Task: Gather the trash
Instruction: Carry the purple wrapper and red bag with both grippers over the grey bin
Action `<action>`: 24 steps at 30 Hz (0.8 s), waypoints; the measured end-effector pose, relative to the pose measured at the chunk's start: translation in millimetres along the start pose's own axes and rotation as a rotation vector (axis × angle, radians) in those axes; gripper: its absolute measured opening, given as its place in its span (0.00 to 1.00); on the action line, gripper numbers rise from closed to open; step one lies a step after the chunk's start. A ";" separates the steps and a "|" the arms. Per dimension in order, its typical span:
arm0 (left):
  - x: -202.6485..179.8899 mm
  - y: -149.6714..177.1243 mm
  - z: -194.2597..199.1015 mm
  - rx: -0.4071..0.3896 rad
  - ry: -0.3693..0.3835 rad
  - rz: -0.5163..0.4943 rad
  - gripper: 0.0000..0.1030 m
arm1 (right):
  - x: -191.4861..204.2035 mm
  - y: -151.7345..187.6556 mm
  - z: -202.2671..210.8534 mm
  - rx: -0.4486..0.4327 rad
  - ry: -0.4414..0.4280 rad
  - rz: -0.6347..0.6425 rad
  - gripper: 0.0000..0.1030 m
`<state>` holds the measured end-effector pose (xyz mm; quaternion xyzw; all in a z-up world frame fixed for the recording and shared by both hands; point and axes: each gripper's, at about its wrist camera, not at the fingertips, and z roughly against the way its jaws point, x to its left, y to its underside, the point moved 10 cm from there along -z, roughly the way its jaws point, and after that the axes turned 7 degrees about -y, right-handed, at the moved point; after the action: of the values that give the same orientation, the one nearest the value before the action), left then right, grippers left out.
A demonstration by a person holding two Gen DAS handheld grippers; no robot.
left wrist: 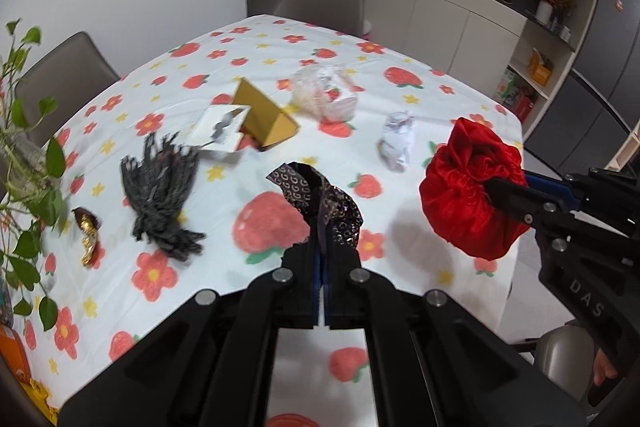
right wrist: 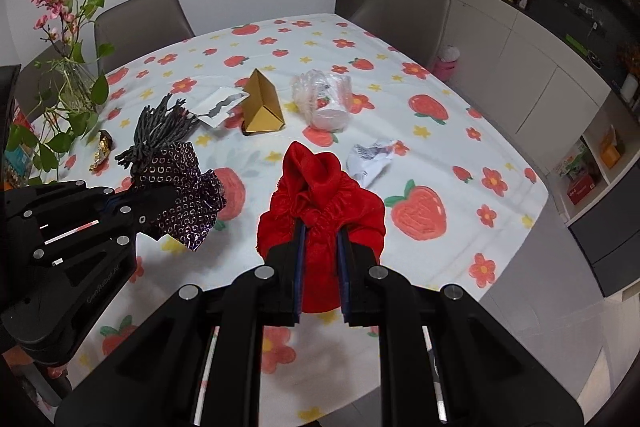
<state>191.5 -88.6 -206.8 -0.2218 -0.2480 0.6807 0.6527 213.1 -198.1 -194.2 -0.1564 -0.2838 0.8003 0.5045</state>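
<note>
I hold the left gripper (left wrist: 322, 247) pinched flat on a dark patterned foil wrapper (left wrist: 320, 195), jaws fully together with only the thin sheet between them. The wrapper stands up from the pads, its crumpled free end fanning away from me, clear of the strawberry tablecloth (left wrist: 224, 39). I judge it sits that way so it can be carried to the bag without dragging.

My right gripper (right wrist: 320, 259) is narrowed on the gathered neck of the red drawstring bag (right wrist: 320, 203). Its mouth points up and away from me, its long axis roughly along the fingers, the rounded belly hanging off the table's near edge. Gripping at the neck, I think, keeps the opening presented toward the wrapper just to its left.

Still on the cloth are a black shredded bundle (left wrist: 160, 191), a gold chocolate wrapper (left wrist: 88, 231), a gold triangular box (left wrist: 264, 119), a white card (left wrist: 220, 127), a crumpled clear plastic bag (left wrist: 324, 91) and a crumpled white paper (left wrist: 396, 143), all well apart from both grippers.
</note>
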 end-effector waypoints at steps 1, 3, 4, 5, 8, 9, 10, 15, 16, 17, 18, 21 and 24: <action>-9.0 -1.6 0.4 -0.003 0.010 -0.012 0.01 | -10.6 3.4 5.4 -0.005 0.015 -0.017 0.12; -30.1 -4.9 0.6 -0.006 0.032 -0.039 0.01 | -29.6 9.6 15.1 -0.013 0.040 -0.046 0.12; -41.8 -6.9 0.4 -0.008 0.046 -0.053 0.01 | -42.9 13.9 21.4 -0.018 0.056 -0.068 0.12; -54.5 -8.9 0.2 -0.010 0.059 -0.070 0.01 | -53.0 17.3 26.5 -0.022 0.068 -0.083 0.12; -97.1 -13.7 0.3 -0.017 0.097 -0.121 0.01 | -92.5 32.4 43.9 -0.032 0.112 -0.138 0.12; -111.9 -14.5 0.7 -0.021 0.107 -0.137 0.01 | -106.5 38.5 49.9 -0.035 0.126 -0.157 0.12; -127.5 -15.7 0.9 -0.023 0.119 -0.153 0.01 | -120.6 44.6 55.8 -0.037 0.140 -0.174 0.12; -221.0 -14.3 2.3 -0.024 0.186 -0.241 0.01 | -198.8 83.9 90.2 -0.042 0.212 -0.267 0.12; -238.5 -12.9 3.4 -0.023 0.199 -0.257 0.01 | -214.1 91.5 96.8 -0.042 0.227 -0.284 0.12; -260.6 -11.5 4.1 -0.022 0.216 -0.278 0.01 | -232.9 101.5 104.8 -0.041 0.244 -0.305 0.12; -281.0 -10.3 4.5 -0.022 0.232 -0.296 0.01 | -250.6 110.9 112.0 -0.040 0.259 -0.326 0.12; -337.0 -5.3 4.7 -0.016 0.278 -0.338 0.01 | -294.6 136.3 128.8 -0.036 0.297 -0.374 0.12; -387.0 5.0 1.7 -0.004 0.310 -0.378 0.01 | -334.1 163.6 140.6 -0.024 0.325 -0.428 0.12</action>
<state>205.8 -475.2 -217.1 -0.2746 -0.1831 0.5038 0.7983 167.8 -593.2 -195.3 -0.2254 -0.2352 0.6363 0.6993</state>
